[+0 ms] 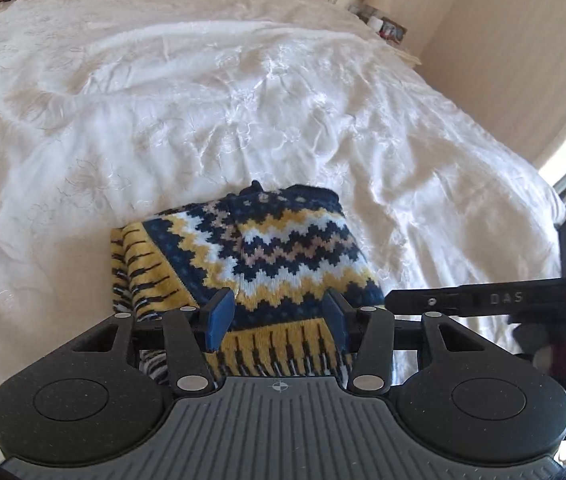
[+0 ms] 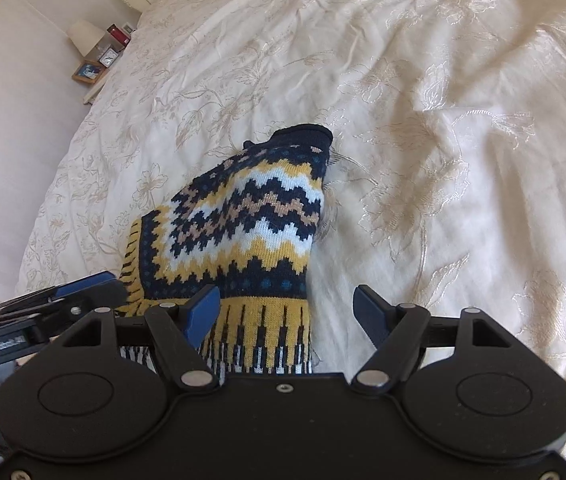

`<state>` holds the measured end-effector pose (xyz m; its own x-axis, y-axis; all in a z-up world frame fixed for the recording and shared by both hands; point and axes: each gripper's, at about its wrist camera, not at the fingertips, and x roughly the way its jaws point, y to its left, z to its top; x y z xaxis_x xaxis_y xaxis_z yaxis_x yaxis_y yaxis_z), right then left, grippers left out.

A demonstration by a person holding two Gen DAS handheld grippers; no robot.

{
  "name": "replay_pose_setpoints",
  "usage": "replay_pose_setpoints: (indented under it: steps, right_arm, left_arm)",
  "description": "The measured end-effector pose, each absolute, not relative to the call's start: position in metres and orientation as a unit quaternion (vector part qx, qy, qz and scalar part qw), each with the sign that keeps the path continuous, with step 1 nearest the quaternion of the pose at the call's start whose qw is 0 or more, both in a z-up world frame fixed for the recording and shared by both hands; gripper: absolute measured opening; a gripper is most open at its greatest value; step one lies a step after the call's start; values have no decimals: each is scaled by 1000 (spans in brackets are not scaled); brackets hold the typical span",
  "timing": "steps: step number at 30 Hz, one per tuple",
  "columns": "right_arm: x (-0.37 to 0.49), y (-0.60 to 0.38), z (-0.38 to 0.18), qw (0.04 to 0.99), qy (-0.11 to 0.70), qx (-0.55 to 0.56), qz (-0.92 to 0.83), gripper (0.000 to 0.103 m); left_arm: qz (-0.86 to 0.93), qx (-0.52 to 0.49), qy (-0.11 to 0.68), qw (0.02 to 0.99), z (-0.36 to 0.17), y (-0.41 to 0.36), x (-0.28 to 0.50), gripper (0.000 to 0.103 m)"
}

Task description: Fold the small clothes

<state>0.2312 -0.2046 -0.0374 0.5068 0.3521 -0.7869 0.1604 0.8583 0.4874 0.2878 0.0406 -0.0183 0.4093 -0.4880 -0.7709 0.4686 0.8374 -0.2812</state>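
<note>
Small knitted jumper (image 1: 251, 248), navy, mustard, white and tan zigzag bands with a striped mustard hem, lies folded on a cream embroidered bedspread (image 1: 163, 100).

Left gripper (image 1: 277, 322): black frame, blue-padded fingers (image 1: 219, 318). Jaws stand apart, nothing clamped; the jumper's striped hem lies between and just beneath them, the patterned body reaching ahead of the tips. Contact with the fabric cannot be told.

Right gripper (image 2: 287, 314): jaws stand wide apart, empty. Its left finger (image 2: 203, 312) sits over the jumper's hem; its right finger is over bare bedspread beside the garment's edge. Navy collar lies well ahead of the tips.

Each gripper shows at the edge of the other's view, close alongside. Bedside clutter beyond the bed, too small to tell.
</note>
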Motion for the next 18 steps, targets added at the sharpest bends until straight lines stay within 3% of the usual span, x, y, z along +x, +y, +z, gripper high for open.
replay_pose_setpoints:
  steps: [6, 13, 18]
  right_arm:
    - [233, -201, -33, 837, 484, 252, 47, 76]
    - [274, -192, -36, 848, 476, 229, 42, 77]
    - [311, -188, -69, 834, 506, 221, 1, 79]
  left_arm:
    - [-240, 42, 528, 813, -68, 68, 286, 48]
    - [-242, 37, 538, 806, -70, 92, 284, 48]
    - [-238, 34, 540, 806, -72, 92, 283, 48]
